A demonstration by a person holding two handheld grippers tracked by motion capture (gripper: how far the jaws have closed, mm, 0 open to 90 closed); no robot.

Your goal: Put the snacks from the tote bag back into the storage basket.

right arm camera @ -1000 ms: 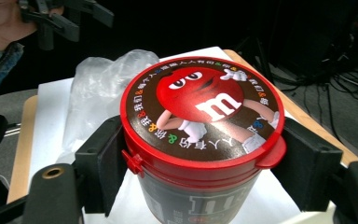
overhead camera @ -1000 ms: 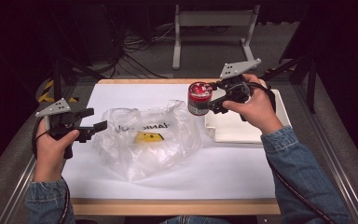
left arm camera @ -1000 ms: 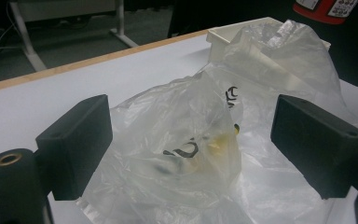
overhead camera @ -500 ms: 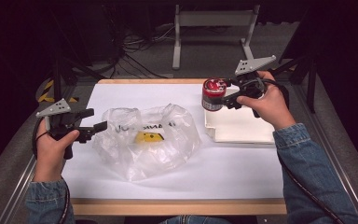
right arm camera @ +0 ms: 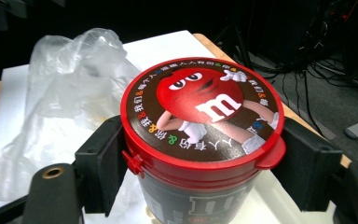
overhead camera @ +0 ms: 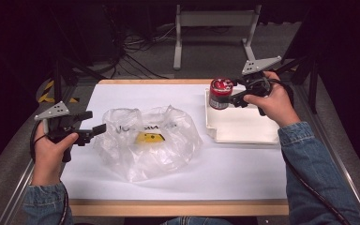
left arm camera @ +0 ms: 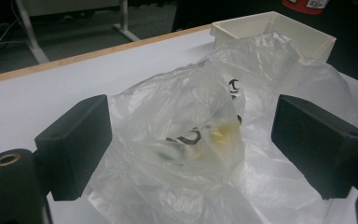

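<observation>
Red-lidded M&M's tub (overhead camera: 221, 93), clamped in the right tool (overhead camera: 229, 97), has travelled over to the white tray (overhead camera: 243, 129); left tool (overhead camera: 93, 133) waits open beside the plastic bag (overhead camera: 147, 140).

Bench (overhead camera: 243, 178): white top, light wooden edge along front and back. On it: one crumpled clear plastic bag (overhead camera: 147, 140) with black lettering and a yellow patch, near the middle; one shallow white tray (overhead camera: 243, 131), toward the right rear.
</observation>
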